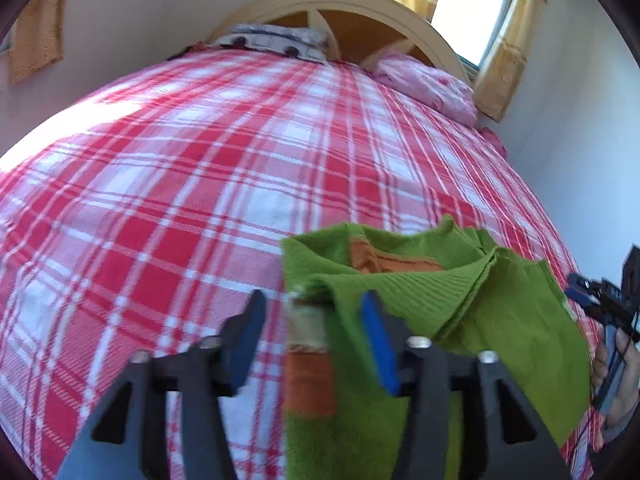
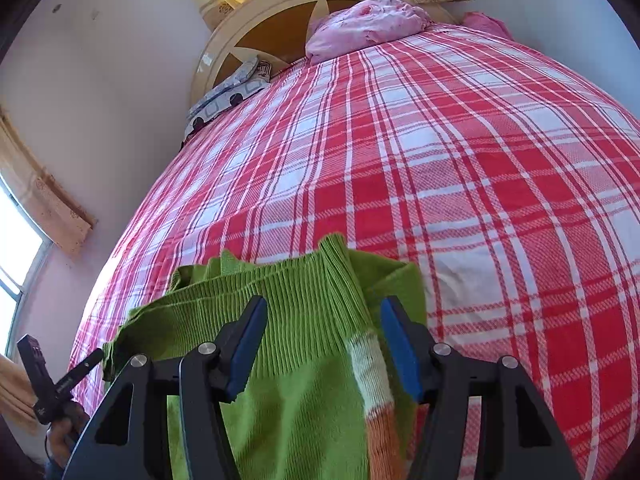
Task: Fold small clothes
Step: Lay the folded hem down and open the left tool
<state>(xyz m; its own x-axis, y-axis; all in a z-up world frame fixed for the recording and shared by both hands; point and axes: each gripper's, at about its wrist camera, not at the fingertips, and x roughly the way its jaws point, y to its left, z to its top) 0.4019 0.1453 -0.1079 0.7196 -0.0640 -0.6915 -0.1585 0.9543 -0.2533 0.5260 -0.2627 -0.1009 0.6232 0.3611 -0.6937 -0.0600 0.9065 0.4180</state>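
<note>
1. Green knit garment (image 1: pixel 460 300), with orange and white stripes, lies partly folded on the plaid bedspread (image 1: pixel 180 200), near its front edge.
2. Left gripper (image 1: pixel 316 344) stands wide, pads clear of cloth; the garment's left edge runs between its jaws toward 12 o'clock, the bulk spreading to 2 o'clock.
3. Right gripper (image 2: pixel 324 344) is also wide, straddling the ribbed fold without pinching it; cloth extends to 9 o'clock.
4. Both hands sit equally close, one per side; the garment's long axis looks to run between them.
5. Count: one garment, two grippers, two pillows.
</note>
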